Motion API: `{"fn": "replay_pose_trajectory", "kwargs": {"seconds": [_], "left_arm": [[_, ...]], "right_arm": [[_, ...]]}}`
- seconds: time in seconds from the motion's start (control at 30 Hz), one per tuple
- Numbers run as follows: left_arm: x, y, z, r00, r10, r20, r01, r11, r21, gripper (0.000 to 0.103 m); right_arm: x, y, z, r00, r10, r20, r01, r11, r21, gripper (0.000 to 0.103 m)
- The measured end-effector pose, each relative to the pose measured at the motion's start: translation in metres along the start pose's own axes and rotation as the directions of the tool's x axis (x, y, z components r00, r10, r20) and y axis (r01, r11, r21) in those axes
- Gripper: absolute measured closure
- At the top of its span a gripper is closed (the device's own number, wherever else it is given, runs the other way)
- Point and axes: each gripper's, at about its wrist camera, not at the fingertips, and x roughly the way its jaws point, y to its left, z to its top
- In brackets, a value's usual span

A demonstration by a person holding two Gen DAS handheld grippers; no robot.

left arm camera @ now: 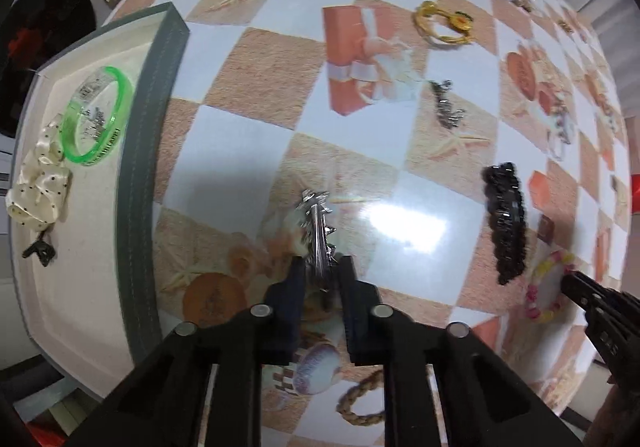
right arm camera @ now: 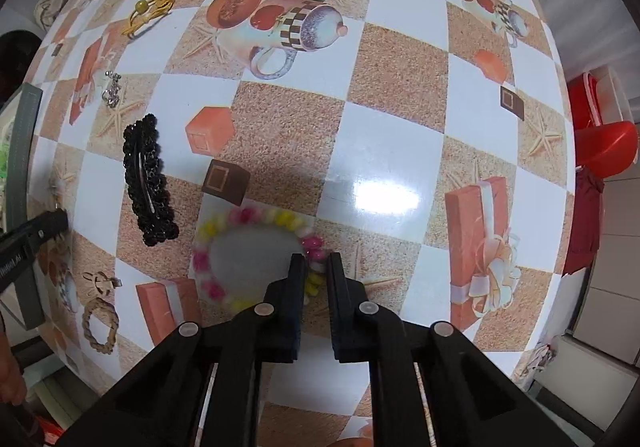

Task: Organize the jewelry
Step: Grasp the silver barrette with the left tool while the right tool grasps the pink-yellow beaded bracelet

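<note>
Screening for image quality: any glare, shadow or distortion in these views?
Left wrist: white lamp glare on the tablecloth, gripper shadow left of the silver clip, strong fisheye bulge. Right wrist: similar glare patch, shadow above the bead bracelet, edges curved.

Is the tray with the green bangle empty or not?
Not empty. The tray holds the green bangle, a cream dotted bow and a small dark clip.

Both wrist cams close above table (left arm camera: 256, 95), facing down; shared: black clip (left arm camera: 505, 223).

Glossy tablecloth (left arm camera: 400, 175), shiny metal clip (left arm camera: 316, 231)
</note>
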Motion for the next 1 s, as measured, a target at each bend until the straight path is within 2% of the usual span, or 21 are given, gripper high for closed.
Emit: {"fn": "replay_pose_trajectory", "kwargs": {"seconds": [0.13, 0.27, 0.53, 0.73, 1.0], "left_arm": [[-0.014, -0.001, -0.004, 1.000, -0.017, 0.025, 0.017, 1.000, 0.005, 0.087], [-0.031, 0.003, -0.009, 0.998, -0.034, 0.047, 0.034, 0.999, 0.009, 0.087], [-0.065, 0.012, -0.016, 0.996, -0.042, 0.077, 0.040, 0.999, 0.029, 0.087], [-0.084, 0.022, -0.027, 0.995, -0.041, 0.092, 0.038, 0.999, 0.034, 0.087], [-0.113, 0.035, -0.032, 0.989, -0.046, 0.143, 0.045, 0.999, 0.010, 0.087]], "right_arm": [[-0.007, -0.026, 0.007, 0.998, 0.058, 0.004, -0.058, 0.998, 0.037, 0.093], [-0.017, -0.032, 0.008, 0.996, 0.086, 0.017, -0.087, 0.994, 0.058, 0.093], [-0.039, -0.035, 0.002, 0.991, 0.119, 0.054, -0.123, 0.990, 0.076, 0.093], [-0.055, -0.063, -0.003, 0.985, 0.151, 0.079, -0.158, 0.984, 0.081, 0.093], [-0.075, -0.058, -0.005, 0.973, 0.202, 0.115, -0.210, 0.976, 0.063, 0.094]]}}
